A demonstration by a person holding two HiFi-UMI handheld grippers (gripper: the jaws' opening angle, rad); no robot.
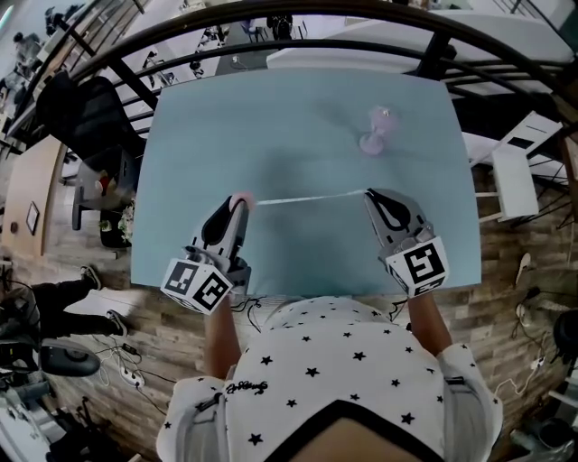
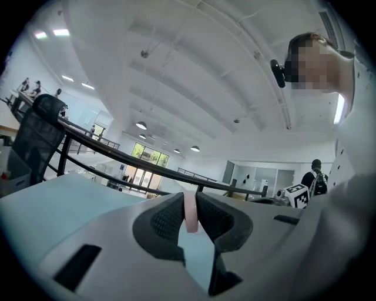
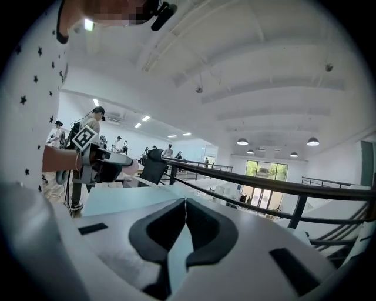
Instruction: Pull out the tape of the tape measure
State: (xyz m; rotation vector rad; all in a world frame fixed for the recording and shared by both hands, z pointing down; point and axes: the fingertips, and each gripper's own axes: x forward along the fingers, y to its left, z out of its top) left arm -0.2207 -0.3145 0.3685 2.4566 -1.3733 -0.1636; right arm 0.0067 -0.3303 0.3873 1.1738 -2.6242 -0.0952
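Tape stretched between two grippers above a pale blue table.

The left gripper clamps the pink tape measure at its jaw tips. From there the white tape runs straight across to the right gripper, whose jaws are pressed together on its end. Between those jaws the tape shows only as a thin edge-on line, and its end tab is hidden. Beyond the right gripper a small pink object stands on the table, too blurred to identify. A dark railing curves past the table's far edge, and wood floor lies around it.
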